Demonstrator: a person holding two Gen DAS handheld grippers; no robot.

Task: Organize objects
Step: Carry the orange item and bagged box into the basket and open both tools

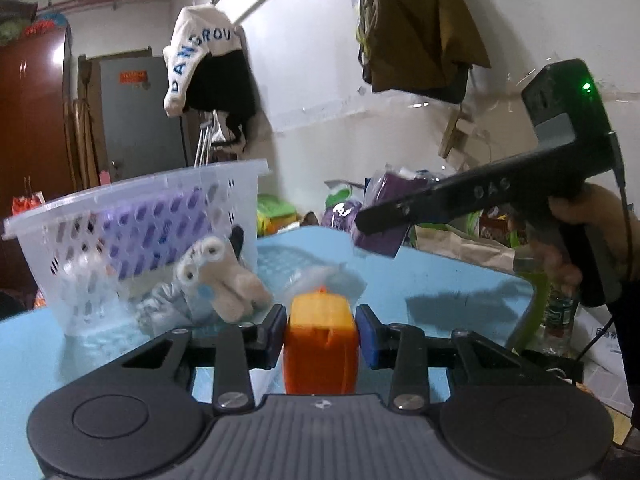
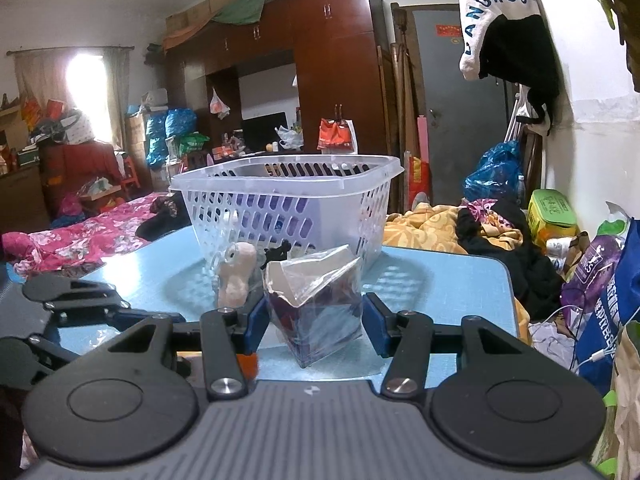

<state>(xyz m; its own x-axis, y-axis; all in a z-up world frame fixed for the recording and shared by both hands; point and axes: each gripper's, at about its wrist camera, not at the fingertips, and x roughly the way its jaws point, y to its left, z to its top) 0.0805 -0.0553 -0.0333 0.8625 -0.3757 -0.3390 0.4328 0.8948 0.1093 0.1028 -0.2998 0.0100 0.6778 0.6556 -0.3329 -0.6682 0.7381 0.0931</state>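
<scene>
My left gripper [image 1: 320,330] is shut on an orange block [image 1: 320,344], with both blue pads pressed against its sides just above the light blue table [image 1: 448,280]. My right gripper [image 2: 316,322] is shut on a purple packet in clear wrap [image 2: 318,312]. In the left wrist view that packet [image 1: 380,236] hangs above the table at the right gripper's tip [image 1: 374,224]. A clear perforated basket [image 2: 288,200] stands at the table's far side with purple items inside. A beige plush toy [image 1: 228,280] lies in front of the basket [image 1: 132,224].
A crumpled clear plastic bag [image 1: 332,276] lies on the table behind the orange block. Clothes and bags crowd the floor to the right of the table [image 2: 440,280]. A bed with a pink cover [image 2: 80,236] is beyond the left edge. A person's hand [image 1: 568,240] holds the right gripper.
</scene>
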